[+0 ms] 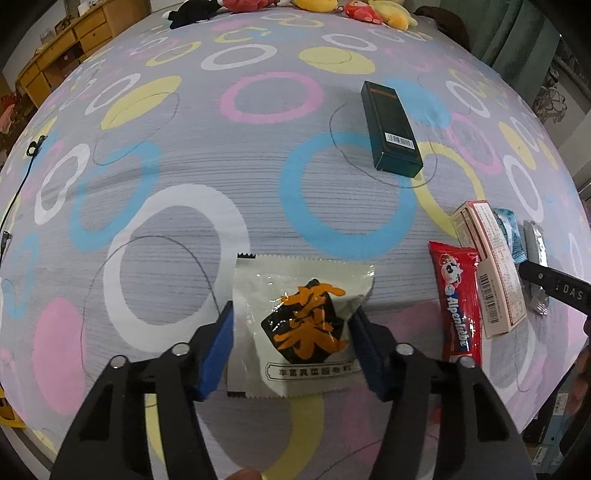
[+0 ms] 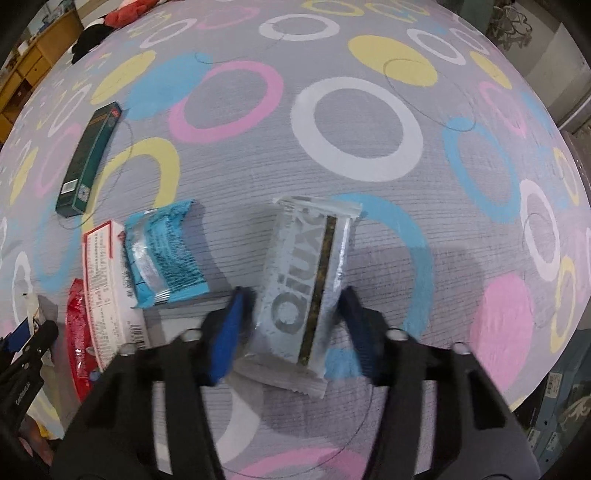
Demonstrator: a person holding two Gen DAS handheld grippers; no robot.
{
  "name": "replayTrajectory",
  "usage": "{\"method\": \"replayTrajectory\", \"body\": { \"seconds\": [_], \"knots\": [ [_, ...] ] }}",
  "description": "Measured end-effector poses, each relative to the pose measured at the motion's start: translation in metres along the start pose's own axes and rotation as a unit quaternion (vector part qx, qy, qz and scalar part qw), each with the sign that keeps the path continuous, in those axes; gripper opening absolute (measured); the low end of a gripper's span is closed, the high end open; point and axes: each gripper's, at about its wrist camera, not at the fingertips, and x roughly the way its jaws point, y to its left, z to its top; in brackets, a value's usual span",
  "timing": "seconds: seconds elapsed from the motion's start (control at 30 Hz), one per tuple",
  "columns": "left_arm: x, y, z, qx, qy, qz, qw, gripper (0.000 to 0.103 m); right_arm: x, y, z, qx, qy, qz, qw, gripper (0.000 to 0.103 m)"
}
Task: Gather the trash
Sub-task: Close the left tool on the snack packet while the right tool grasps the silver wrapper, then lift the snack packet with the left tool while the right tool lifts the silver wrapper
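A white sachet (image 1: pixel 295 291) with orange characters lies on the ring-patterned bedsheet (image 1: pixel 207 147). My left gripper (image 1: pixel 291 310) stands over it, its blue pads pressed on the sachet's two side edges, and the right edge is crumpled. In the right wrist view a silver wrapper (image 2: pixel 306 273) lies lengthwise between the blue pads of my right gripper (image 2: pixel 295 291), which touch both of its sides. Between the two grippers lie a red candy packet (image 1: pixel 460 302), a pink-and-white carton (image 1: pixel 487 266) and a blue wrapper (image 2: pixel 162 254).
A dark green box (image 1: pixel 391 127) lies farther up the bed. Plush toys (image 1: pixel 314 5) line the far edge, and a wooden drawer unit (image 1: pixel 62 48) stands beyond the bed at the left. The bed's edge drops off at the right, with boxes (image 2: pixel 561 398) below.
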Motion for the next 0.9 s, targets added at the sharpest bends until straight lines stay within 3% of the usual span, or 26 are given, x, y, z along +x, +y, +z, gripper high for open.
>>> {"method": "replayTrajectory", "body": {
  "seconds": [0.13, 0.4, 0.9],
  "knots": [
    [-0.002, 0.002, 0.002, -0.003, 0.002, -0.009, 1.0000, 0.044, -0.001, 0.004, 0.001, -0.003, -0.004, -0.002, 1.000, 0.039],
    [-0.006, 0.005, 0.006, -0.007, 0.002, -0.027, 0.9996, 0.029, -0.007, 0.006, -0.005, -0.009, -0.022, -0.003, 1.000, 0.036],
    [-0.023, 0.004, 0.004, -0.002, -0.008, -0.037, 0.9993, 0.028, -0.043, -0.005, -0.032, -0.008, -0.052, 0.011, 0.999, 0.037]
  ]
}}
